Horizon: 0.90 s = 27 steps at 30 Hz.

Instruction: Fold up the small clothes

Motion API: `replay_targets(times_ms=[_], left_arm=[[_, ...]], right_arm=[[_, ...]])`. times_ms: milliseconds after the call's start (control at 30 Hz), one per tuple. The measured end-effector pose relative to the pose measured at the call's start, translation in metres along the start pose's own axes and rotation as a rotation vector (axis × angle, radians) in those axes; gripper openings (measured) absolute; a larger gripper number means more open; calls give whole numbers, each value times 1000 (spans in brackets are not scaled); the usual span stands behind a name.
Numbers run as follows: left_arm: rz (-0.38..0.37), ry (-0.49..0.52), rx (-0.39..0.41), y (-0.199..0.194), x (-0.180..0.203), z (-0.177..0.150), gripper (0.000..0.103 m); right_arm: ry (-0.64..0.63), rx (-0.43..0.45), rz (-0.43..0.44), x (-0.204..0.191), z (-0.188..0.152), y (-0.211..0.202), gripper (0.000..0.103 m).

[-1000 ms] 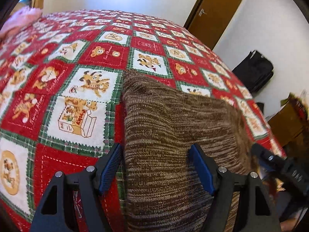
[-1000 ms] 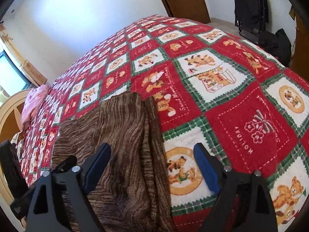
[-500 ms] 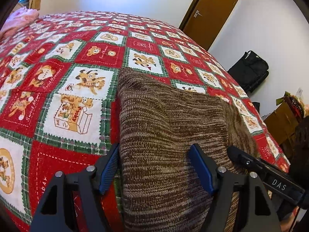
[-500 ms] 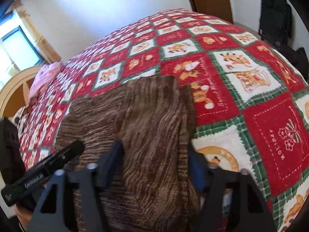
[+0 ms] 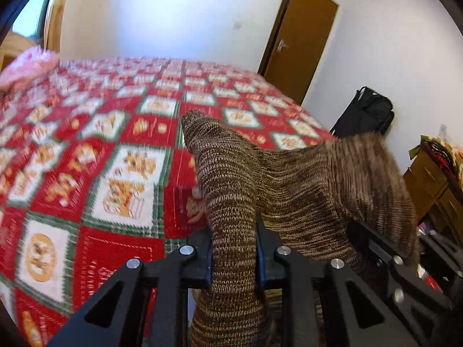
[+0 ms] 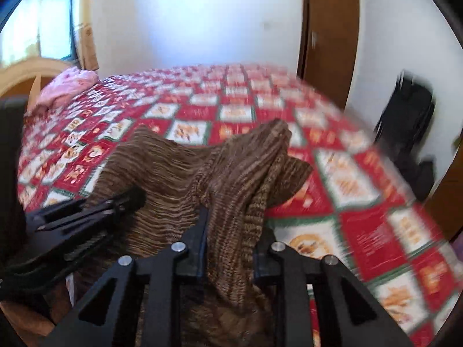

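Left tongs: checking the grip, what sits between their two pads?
In the left wrist view, a bunched fold of the brown knit garment fills the gap in the closing left tongs.

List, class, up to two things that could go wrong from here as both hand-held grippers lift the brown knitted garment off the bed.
1. The left hand-held gripper and the right hand-held gripper each pinch only a bunched edge of the brown knitted garment while their jaws are closing; the knit might slip out.
2. The cloth sags between them over the red quilt, so the fold may land uneven.
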<state>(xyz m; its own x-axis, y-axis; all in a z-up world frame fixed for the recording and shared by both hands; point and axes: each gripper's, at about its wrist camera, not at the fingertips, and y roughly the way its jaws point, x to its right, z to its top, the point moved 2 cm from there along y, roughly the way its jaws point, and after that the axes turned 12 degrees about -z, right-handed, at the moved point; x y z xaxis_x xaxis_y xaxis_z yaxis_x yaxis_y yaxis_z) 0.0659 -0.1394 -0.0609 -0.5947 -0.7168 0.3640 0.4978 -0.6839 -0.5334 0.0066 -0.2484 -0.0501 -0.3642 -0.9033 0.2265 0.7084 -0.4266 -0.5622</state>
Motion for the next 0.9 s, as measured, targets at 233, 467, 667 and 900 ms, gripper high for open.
replay_targets(times_ms=[233,467,667,900], left_arm=[[-26,86,113,-66,33,7,23],[-104,172,133,-113,78,5,23],[-207,264,78,-131,139,-5,23],[-336,276,-17,-101,203,-28,23]], right_arm=[[-53,176,-94,-10,7,-78,24],[48,210,-97,19,5,-141,24],[128,212,-119,60,-5,-187,24],[220,173,-194,125,-28,-205,24]])
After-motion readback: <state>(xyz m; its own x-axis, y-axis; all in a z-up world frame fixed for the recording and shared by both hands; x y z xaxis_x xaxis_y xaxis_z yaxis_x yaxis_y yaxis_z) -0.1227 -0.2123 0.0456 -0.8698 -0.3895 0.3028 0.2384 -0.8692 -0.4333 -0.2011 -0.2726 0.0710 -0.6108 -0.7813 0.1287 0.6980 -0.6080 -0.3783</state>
